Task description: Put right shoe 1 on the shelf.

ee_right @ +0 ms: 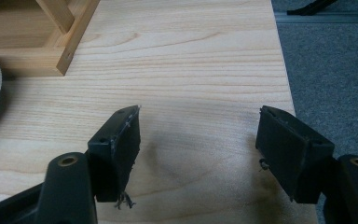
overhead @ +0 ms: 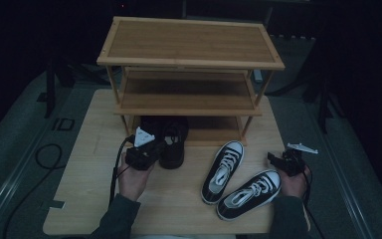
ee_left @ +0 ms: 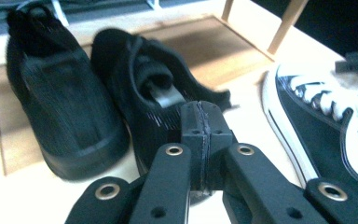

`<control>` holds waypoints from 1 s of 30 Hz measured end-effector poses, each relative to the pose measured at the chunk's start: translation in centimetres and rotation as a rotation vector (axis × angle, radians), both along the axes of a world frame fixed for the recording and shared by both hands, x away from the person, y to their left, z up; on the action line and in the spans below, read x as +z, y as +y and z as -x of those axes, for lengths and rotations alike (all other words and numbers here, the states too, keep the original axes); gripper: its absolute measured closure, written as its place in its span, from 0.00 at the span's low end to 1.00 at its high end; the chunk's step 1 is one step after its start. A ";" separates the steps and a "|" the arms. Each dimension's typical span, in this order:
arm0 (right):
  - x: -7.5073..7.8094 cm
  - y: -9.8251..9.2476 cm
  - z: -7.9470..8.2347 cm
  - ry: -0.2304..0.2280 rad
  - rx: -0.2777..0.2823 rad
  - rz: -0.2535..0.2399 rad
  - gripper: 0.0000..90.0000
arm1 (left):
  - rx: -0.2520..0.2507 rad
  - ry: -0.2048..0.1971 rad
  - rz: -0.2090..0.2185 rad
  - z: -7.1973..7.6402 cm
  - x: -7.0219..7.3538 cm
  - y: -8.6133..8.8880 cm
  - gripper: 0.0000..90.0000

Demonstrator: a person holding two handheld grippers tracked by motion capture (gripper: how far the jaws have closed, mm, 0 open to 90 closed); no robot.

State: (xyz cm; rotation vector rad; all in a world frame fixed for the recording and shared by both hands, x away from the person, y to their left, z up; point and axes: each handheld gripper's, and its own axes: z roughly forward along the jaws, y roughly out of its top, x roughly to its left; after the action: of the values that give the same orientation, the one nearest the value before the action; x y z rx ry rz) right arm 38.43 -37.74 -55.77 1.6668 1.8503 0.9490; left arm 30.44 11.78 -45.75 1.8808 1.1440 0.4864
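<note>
Black shoe [ee_left: 158, 100], the nearer of the black pair, is lying just beyond your left tongs [ee_left: 201, 140], heel toward you, its long axis running away into the bottom tier of the shoe rack [overhead: 189, 64]. Your left tongs are closed together, clamping nothing. Your right tongs [ee_right: 198, 154] are standing apart over the bare desk [ee_right: 191, 65], well clear; the left hand is nearer.

Left black shoe [overhead: 149, 125] mostly hidden under rack [overhead: 189, 59]; sneaker [ee_left: 335, 126] cut off.
</note>
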 end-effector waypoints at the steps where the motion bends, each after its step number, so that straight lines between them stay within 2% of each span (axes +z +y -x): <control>1: 0.0 0.0 0.0 0.000 0.000 0.000 0.34 | -0.010 0.010 -0.017 0.2 -0.4 -0.2 1.00; 3: 0.0 0.0 0.0 0.001 -0.001 -0.001 0.34 | -0.020 0.030 -0.044 0.6 -1.2 -0.4 1.00; 9: 0.0 0.0 0.0 0.000 0.000 -0.001 0.34 | -0.038 0.111 -0.080 0.7 -4.0 -0.7 1.00; 15: 0.0 0.0 0.0 0.000 0.000 -0.001 0.34 | -0.080 0.185 -0.156 0.9 -6.2 -1.3 1.00; 22: 0.0 0.0 0.0 0.000 0.000 -0.001 0.34 | -0.099 0.209 -0.213 0.2 -7.4 -2.3 1.00; 30: 0.0 0.0 0.0 -0.001 -0.001 -0.002 0.34 | -0.100 0.220 -0.206 -0.6 -7.9 -3.3 1.00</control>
State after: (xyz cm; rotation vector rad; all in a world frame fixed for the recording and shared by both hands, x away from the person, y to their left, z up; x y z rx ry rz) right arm 38.42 -37.75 -55.77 1.6678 1.8491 0.9511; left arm 31.05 8.45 -53.67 2.2026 1.1699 0.3581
